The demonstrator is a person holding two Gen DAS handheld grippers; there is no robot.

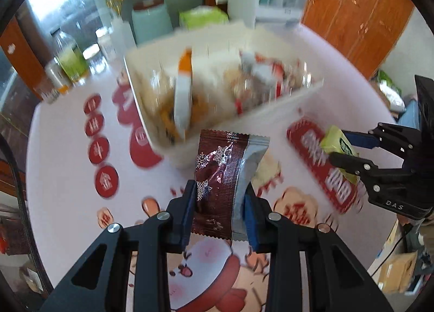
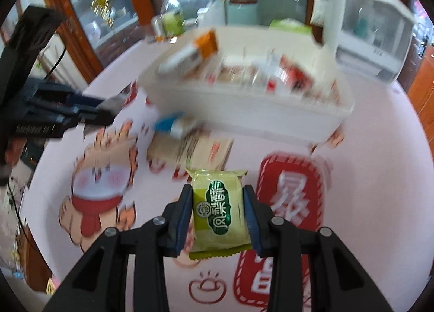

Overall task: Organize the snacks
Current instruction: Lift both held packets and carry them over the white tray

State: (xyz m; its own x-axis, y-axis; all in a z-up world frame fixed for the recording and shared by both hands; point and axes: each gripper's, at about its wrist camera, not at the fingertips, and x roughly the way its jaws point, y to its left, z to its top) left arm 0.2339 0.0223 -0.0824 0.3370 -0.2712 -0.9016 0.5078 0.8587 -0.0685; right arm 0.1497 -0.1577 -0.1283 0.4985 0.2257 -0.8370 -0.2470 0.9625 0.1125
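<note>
The brown snowflake-printed snack packet (image 1: 222, 184) is pinched upright between the pads of the left gripper (image 1: 220, 213), held clear of the tabletop (image 1: 62, 154) and just short of the near wall of the white snack bin (image 1: 284, 105). The grip sits on the packet's lower half, so most of the foil stands free above the jaws. If it is carried fast, that tall free end could flap or pivot in the pads and catch the bin's rim instead of clearing it.

The green pineapple-cake packet (image 2: 219, 211) is clamped flat between the pads of the right gripper (image 2: 219, 215), also lifted off the tabletop, in front of the bin's long side. Its glossy wrapper looks slippery, and the pads bear on its crimped sides, so a sideways jerk could let it slide out.

The bin is already well filled, with an orange-and-white packet (image 1: 183, 92) standing on end and red-and-clear wrappers (image 1: 265, 81) piled at the other end. A packet dropped on that heap could roll back over the wall.

Both grippers sit near each other before the same bin, so moving in together risks a collision. A tan packet (image 2: 190, 149) and a blue-and-white one (image 2: 173, 123) still lie on the tabletop by the bin's near wall, where a low pass could sweep them off.
</note>
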